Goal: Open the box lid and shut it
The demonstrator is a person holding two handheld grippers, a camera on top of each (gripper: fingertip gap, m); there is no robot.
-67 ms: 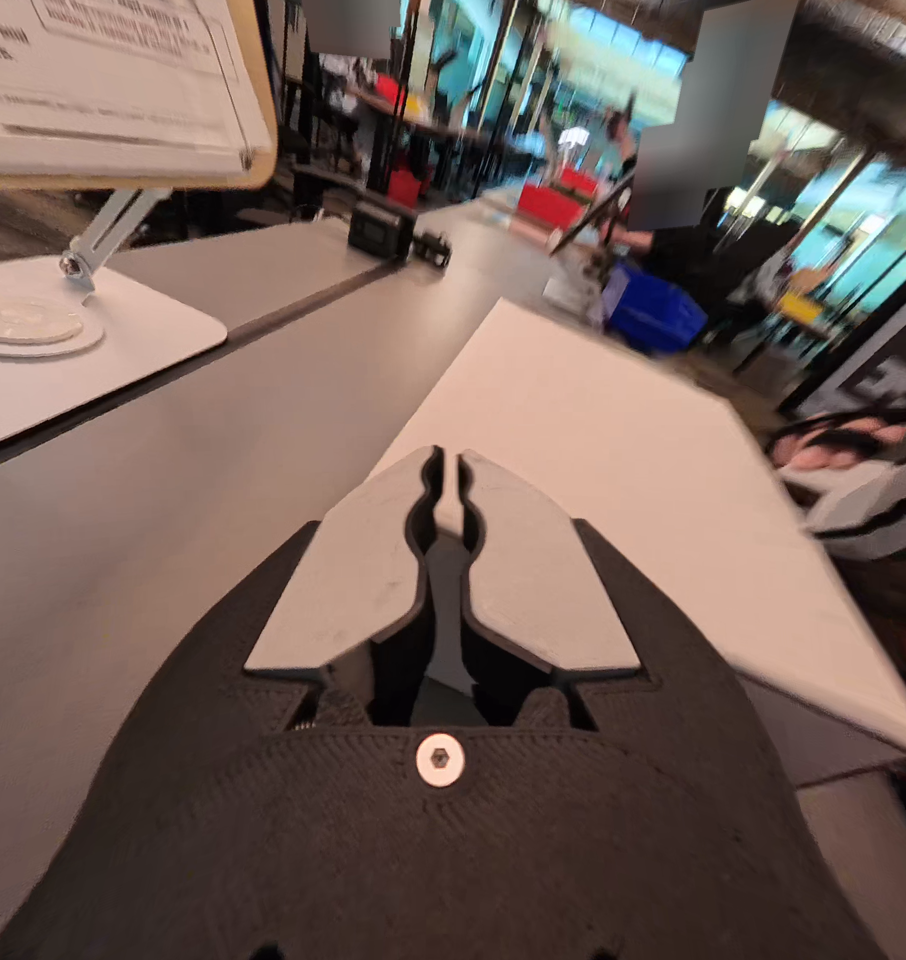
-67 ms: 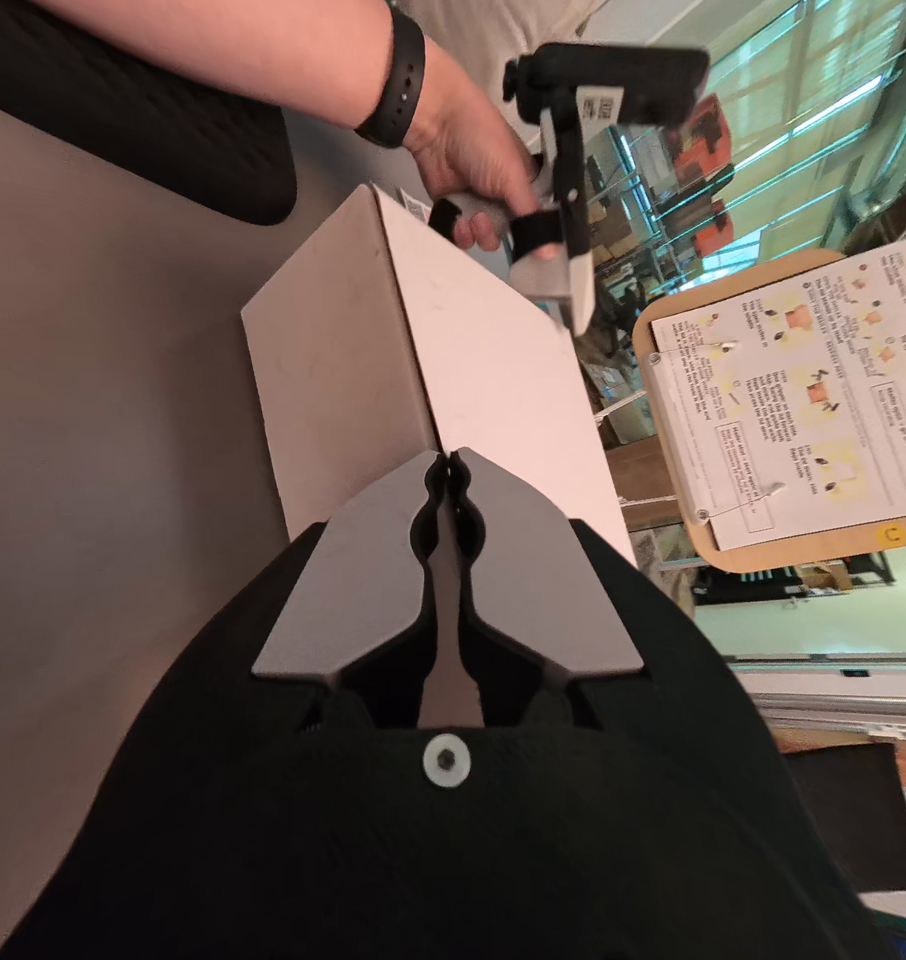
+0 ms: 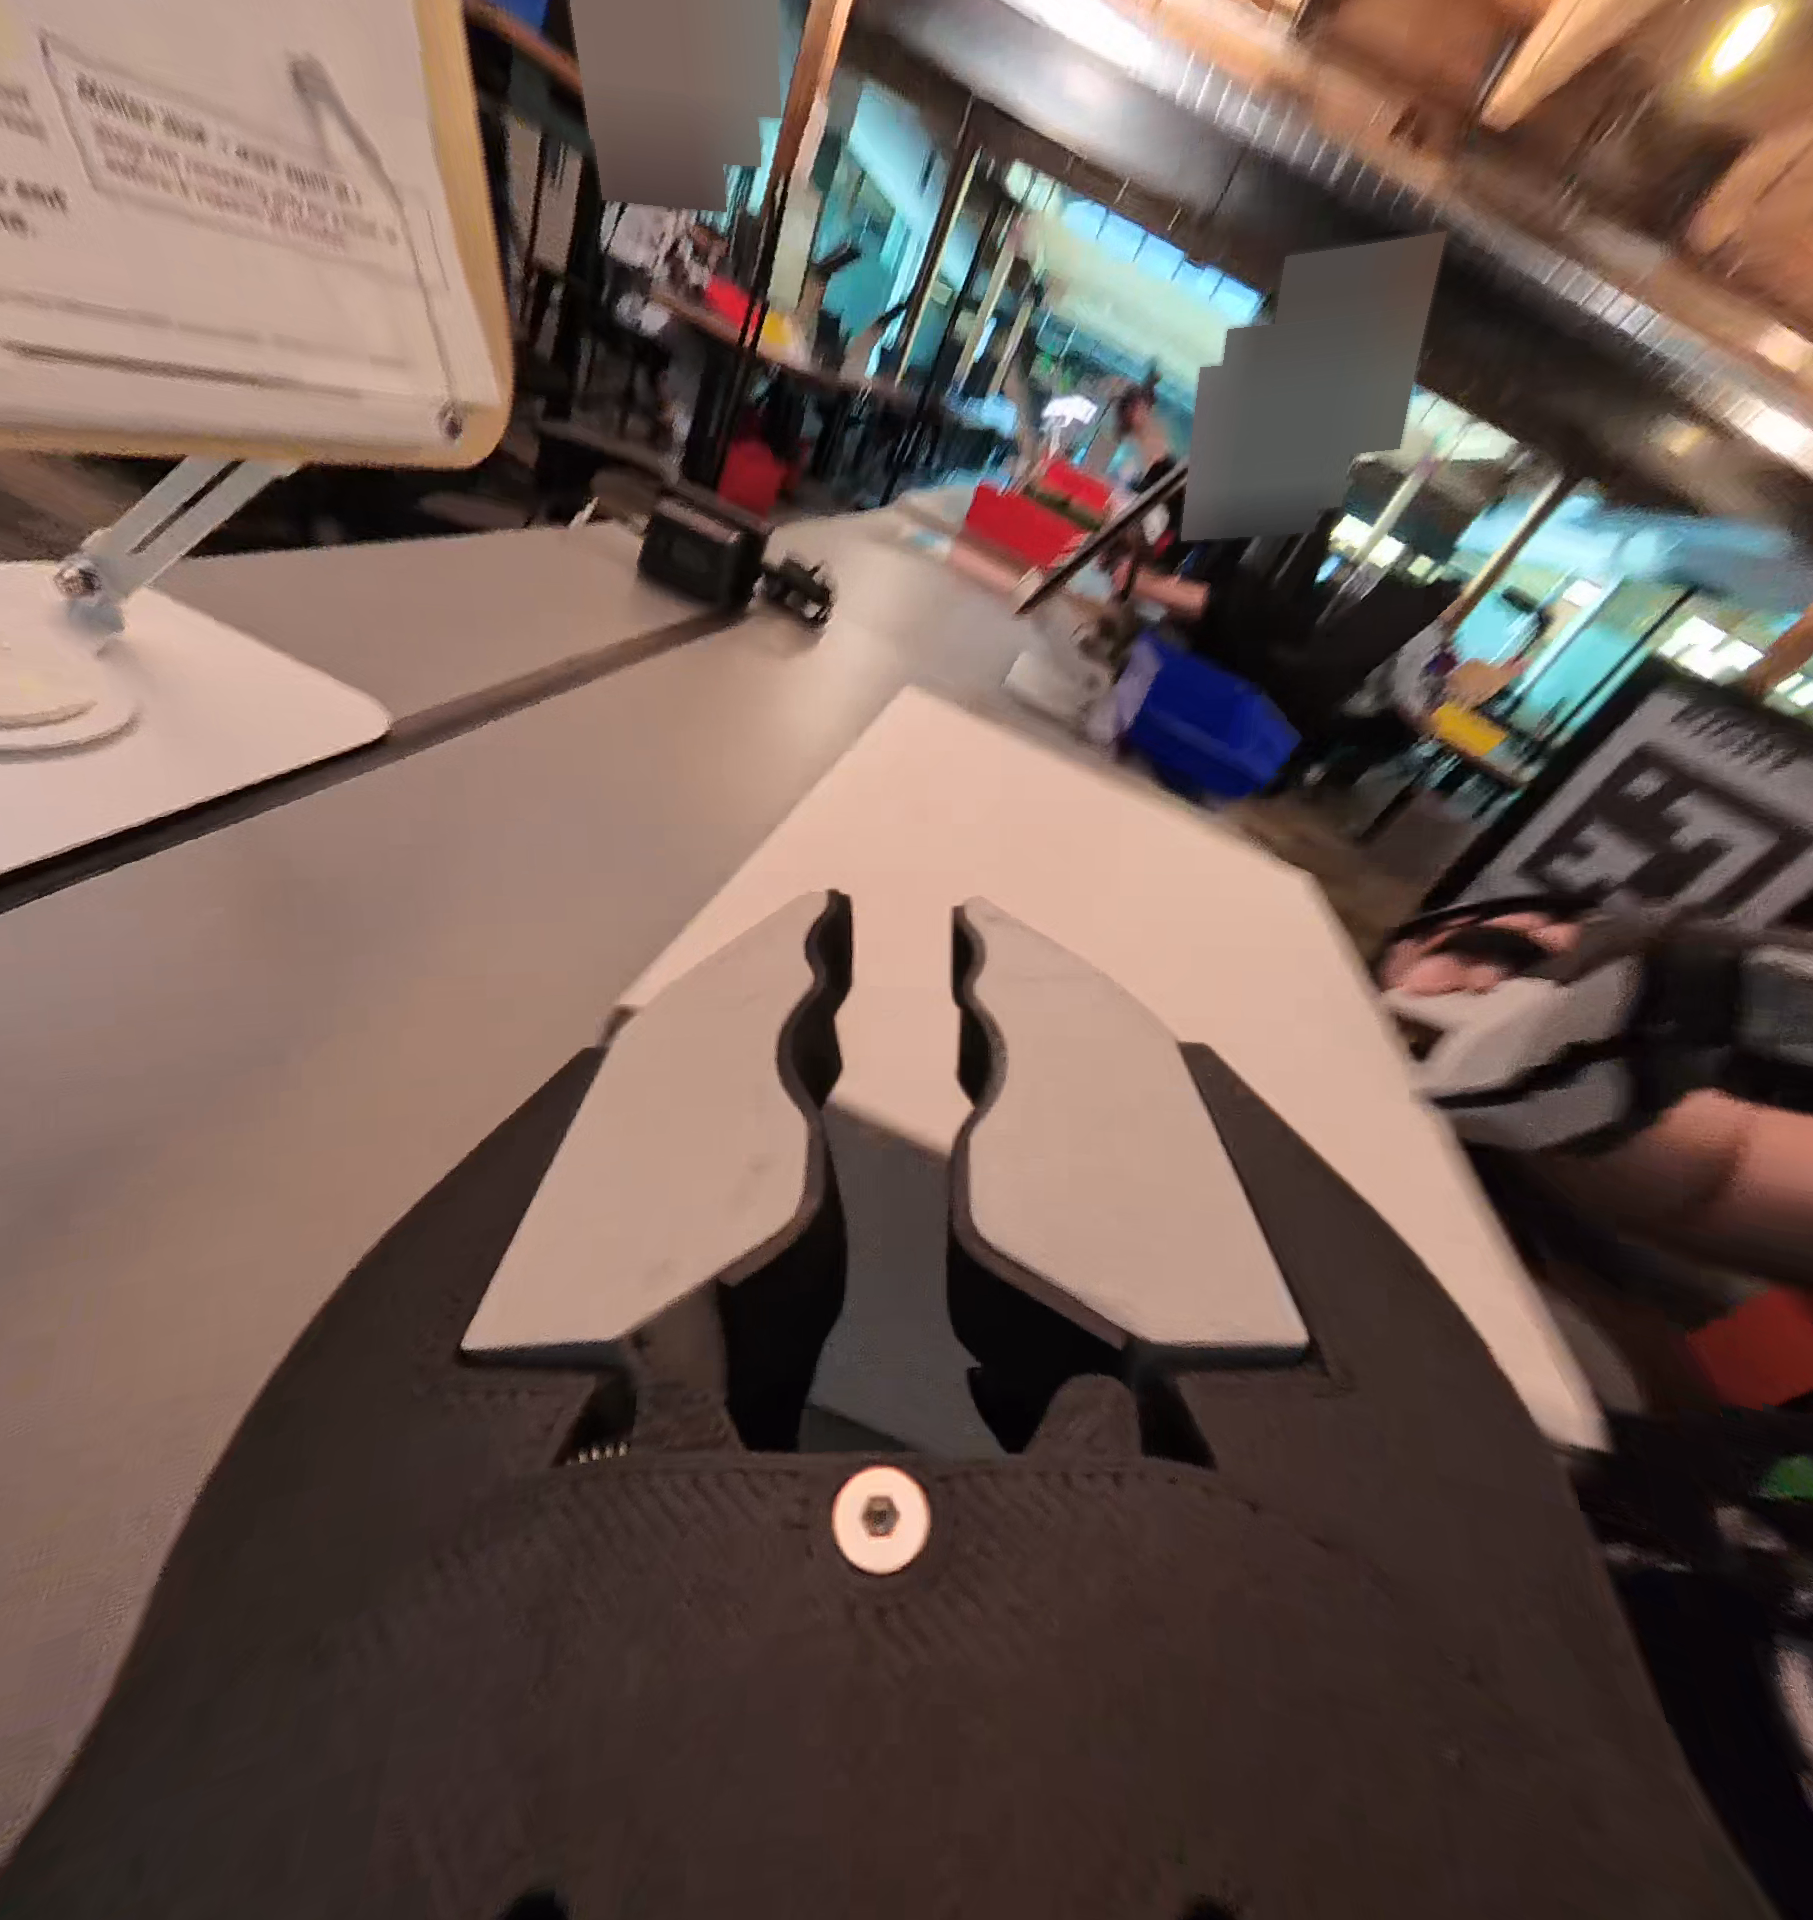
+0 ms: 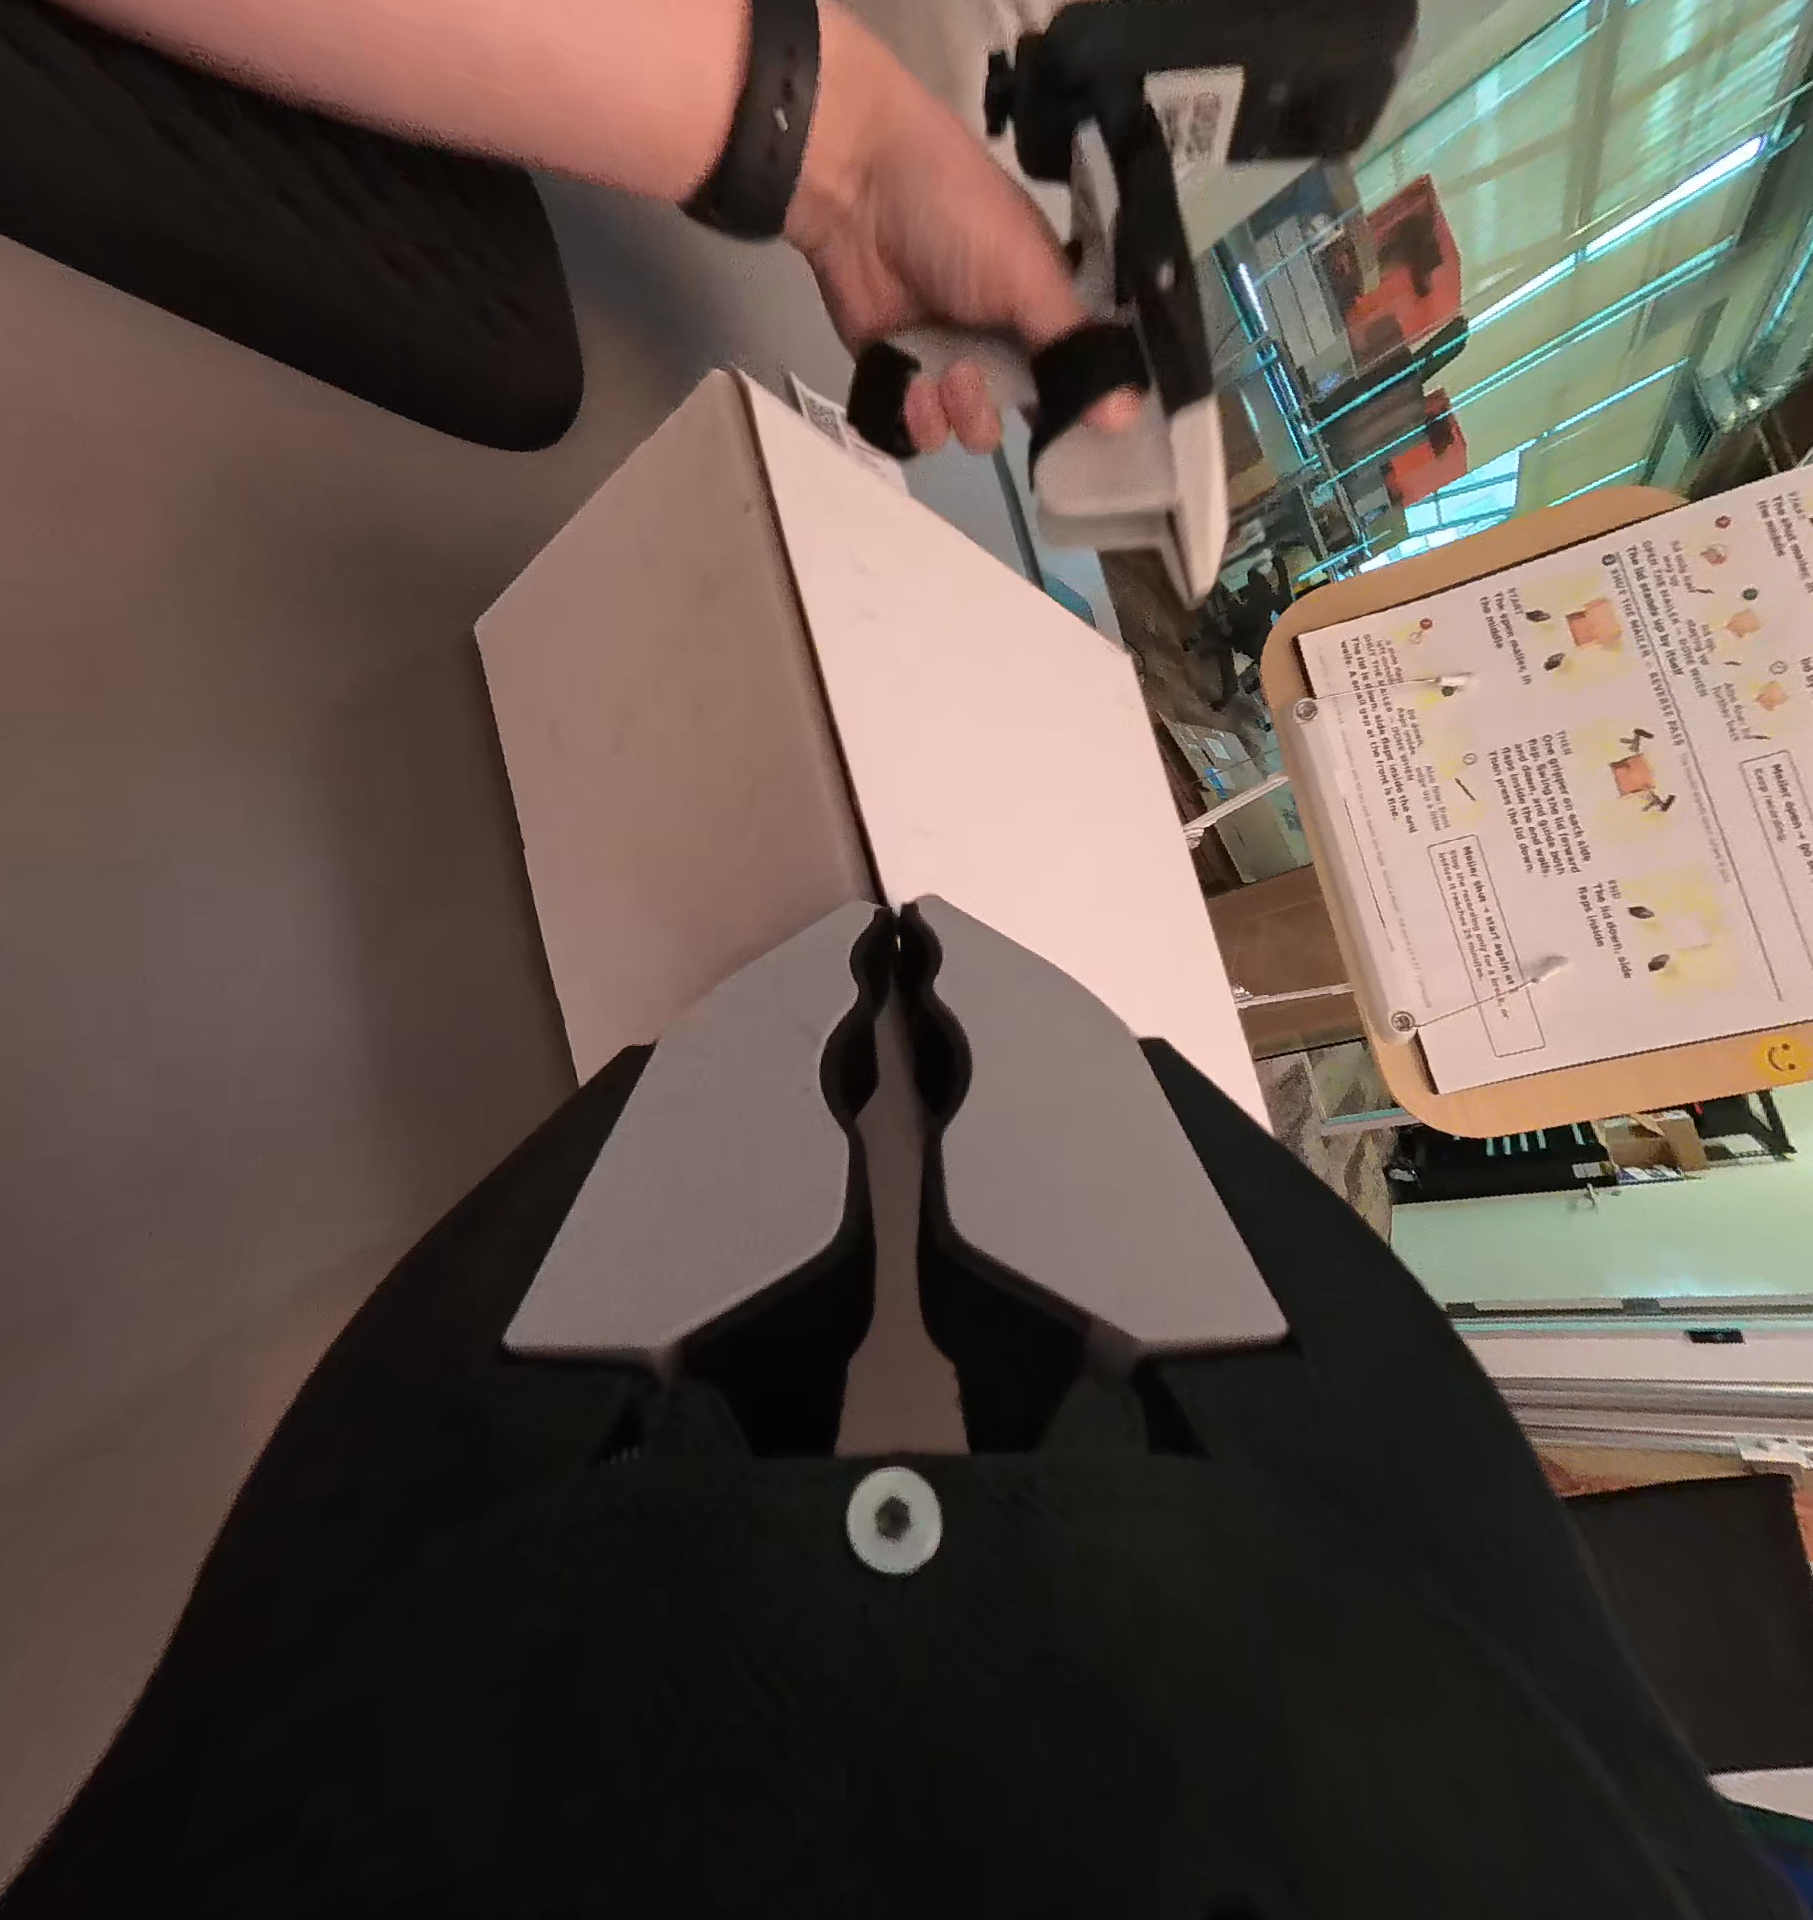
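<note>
Here, left gripper (image 3: 900, 914) fingers apart over the white box (image 3: 1047, 883); right gripper (image 4: 897, 914) fingers together at its corner edge.

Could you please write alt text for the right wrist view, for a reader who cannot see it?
The right claw, shut, meets the near edge of a closed white box on a grey table. Beyond the box a hand holds the left claw above its far end.

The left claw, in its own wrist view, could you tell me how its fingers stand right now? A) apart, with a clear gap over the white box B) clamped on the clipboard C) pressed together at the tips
A: the left claw shows a clear gap between its fingertips, with the white box visible through it.
</note>
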